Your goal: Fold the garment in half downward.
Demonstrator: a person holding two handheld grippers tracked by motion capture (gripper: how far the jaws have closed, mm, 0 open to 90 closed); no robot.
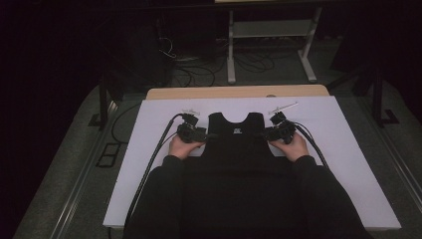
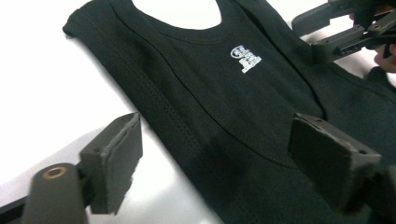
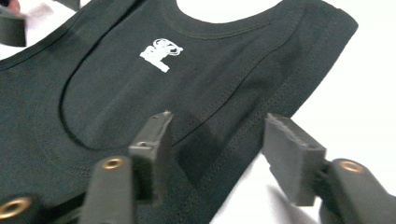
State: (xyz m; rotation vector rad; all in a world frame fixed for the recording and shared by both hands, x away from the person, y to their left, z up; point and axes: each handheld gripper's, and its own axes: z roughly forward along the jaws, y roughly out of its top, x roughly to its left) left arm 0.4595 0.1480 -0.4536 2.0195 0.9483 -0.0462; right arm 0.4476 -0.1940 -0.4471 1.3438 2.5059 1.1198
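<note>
A black sleeveless top (image 1: 236, 142) lies flat on the white board (image 1: 348, 149), neck hole away from me, with a small white logo (image 2: 246, 58) below the neckline. My left gripper (image 1: 201, 134) sits at the top's left armhole. In the left gripper view the left gripper (image 2: 219, 163) is open, its jaws straddling the hem of the top (image 2: 224, 107). My right gripper (image 1: 268, 133) sits at the right armhole. In the right gripper view the right gripper (image 3: 219, 154) is also open, one jaw on the fabric (image 3: 116, 93) and one over the board, pads apart from the cloth.
A wooden table edge (image 1: 234, 92) shows beyond the board. Two small pale items (image 1: 283, 106) lie near the board's far edge. Cables (image 1: 149, 169) trail back from both grippers. A white metal frame (image 1: 268, 45) and loose wires stand on the dark floor beyond.
</note>
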